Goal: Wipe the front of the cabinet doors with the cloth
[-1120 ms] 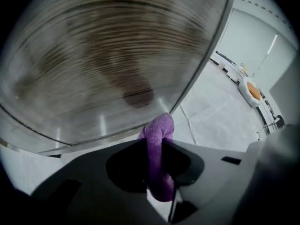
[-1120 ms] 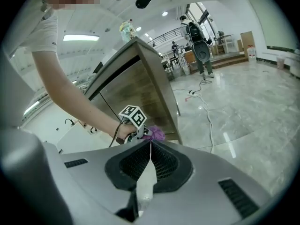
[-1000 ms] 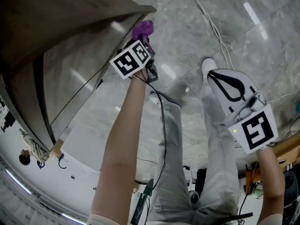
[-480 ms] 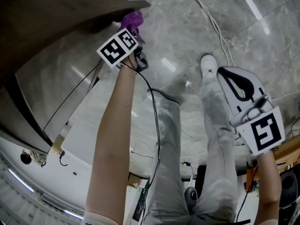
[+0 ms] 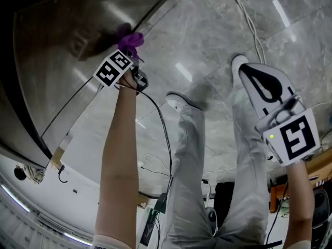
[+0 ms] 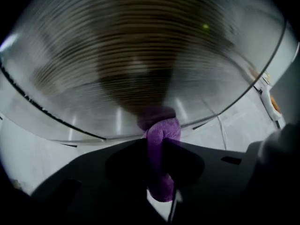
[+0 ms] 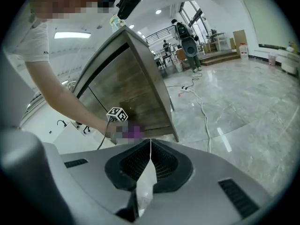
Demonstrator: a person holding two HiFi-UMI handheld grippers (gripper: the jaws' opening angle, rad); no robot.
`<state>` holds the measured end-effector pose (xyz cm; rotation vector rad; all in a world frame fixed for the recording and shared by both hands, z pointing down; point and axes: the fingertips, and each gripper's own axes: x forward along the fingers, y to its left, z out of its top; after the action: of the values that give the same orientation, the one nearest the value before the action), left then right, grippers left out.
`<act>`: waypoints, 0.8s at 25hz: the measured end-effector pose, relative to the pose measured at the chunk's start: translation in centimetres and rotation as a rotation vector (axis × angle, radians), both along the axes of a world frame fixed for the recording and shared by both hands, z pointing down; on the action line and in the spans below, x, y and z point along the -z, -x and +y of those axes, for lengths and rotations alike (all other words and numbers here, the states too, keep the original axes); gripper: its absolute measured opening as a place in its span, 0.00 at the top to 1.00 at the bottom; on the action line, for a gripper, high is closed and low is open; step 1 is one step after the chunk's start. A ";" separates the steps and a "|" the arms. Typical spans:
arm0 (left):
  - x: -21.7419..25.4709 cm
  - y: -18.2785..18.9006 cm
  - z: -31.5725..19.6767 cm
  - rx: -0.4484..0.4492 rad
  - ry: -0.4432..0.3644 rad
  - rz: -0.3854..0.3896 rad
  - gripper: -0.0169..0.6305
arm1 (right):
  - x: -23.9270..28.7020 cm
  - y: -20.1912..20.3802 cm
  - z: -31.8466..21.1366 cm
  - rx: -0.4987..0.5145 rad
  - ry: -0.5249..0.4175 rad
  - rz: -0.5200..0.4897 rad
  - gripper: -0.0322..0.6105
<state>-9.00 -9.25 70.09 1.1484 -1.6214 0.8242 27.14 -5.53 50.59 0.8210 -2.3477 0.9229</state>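
Note:
The purple cloth [image 5: 129,39] is pinched in my left gripper [image 5: 130,49] and pressed flat against the grey-brown wooden cabinet door [image 5: 67,45]. In the left gripper view the cloth [image 6: 162,136] sticks out between the two dark jaws and touches the door [image 6: 140,55], which fills the view. My right gripper [image 5: 245,75] hangs off to the right above the floor, away from the cabinet, jaws together with nothing in them. The right gripper view looks past its closed jaws [image 7: 150,144] at the cabinet [image 7: 131,88], with the cloth [image 7: 136,132] low on its front.
The person's legs and white shoes [image 5: 179,101] stand on the glossy marble floor [image 5: 218,30]. A white cable [image 5: 249,19] runs across it. A seam between doors [image 6: 220,111] shows. Far off are people and furniture [image 7: 187,36].
My left gripper has slid the cloth leftwards along the door, away from the cabinet's corner. The right gripper has hardly shifted.

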 end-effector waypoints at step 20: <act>7.9 8.3 9.3 -0.039 -0.139 0.295 0.84 | 6.8 21.1 7.5 0.125 -0.072 0.006 0.91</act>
<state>-17.31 0.00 62.15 1.3352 -1.4312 0.5422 6.02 2.00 43.80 0.6939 -2.4091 0.7873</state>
